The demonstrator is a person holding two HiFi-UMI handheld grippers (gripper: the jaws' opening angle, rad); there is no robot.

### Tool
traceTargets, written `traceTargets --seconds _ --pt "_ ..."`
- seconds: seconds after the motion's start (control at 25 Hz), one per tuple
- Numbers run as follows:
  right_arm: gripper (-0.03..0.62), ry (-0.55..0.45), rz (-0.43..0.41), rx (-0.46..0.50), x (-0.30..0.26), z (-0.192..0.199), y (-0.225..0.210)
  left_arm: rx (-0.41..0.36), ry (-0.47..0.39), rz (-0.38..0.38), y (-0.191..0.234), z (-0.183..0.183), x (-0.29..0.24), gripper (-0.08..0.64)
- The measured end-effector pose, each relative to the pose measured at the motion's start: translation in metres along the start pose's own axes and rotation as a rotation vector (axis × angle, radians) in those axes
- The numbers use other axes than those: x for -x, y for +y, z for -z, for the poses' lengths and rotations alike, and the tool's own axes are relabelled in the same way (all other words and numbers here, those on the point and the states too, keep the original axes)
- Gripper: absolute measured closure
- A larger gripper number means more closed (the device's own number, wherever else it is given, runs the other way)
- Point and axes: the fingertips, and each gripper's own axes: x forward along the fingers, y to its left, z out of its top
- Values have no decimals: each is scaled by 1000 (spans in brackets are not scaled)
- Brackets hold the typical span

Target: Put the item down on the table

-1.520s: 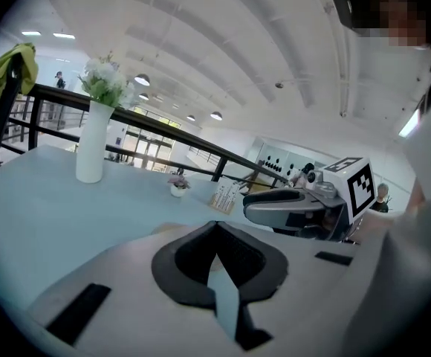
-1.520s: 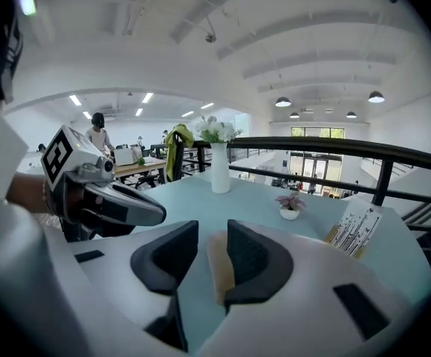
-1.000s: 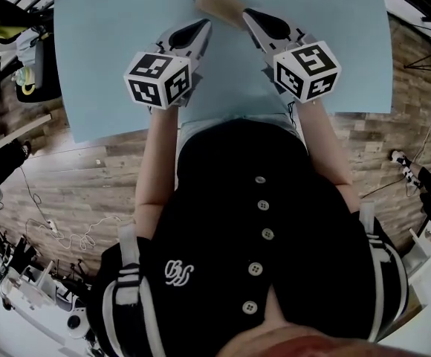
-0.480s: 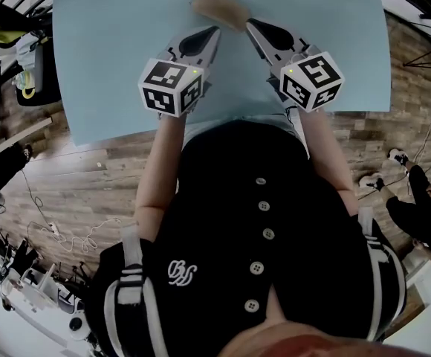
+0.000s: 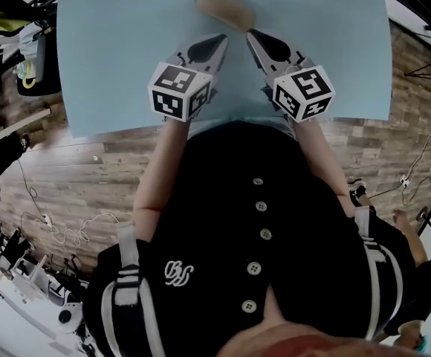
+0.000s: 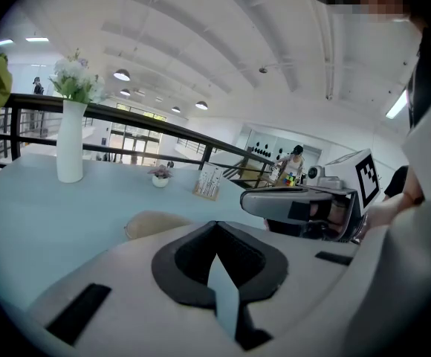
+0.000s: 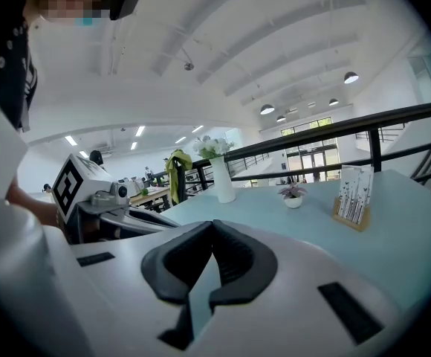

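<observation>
Left tongs (image 5: 220, 40) and right tongs (image 5: 252, 35): both closed right up, nothing between the pads, tips side by side over the pale blue surface (image 5: 119, 58). Tan flattened oval item (image 5: 224, 7) lies on the surface, free of both tongs, just beyond the tips. Its long axis runs slantwise in the head view, far-left to near-right. The near-right end sits just beside the right tongs' tip, so the right hand is nearer. Left gripper view shows the item ahead and slightly left. Judgement: set-down looks done; only drawing back remains.
</observation>
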Motion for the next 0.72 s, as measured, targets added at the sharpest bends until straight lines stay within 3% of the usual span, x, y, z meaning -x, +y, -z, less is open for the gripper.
traceTargets --seconds 0.28,0.72 --pt "580 26 -1 1 -2 8 3 12 59 -1 -3 15 -5 551" --pt "580 96 -7 3 -7 24 5 16 69 -27 6 22 0 551"
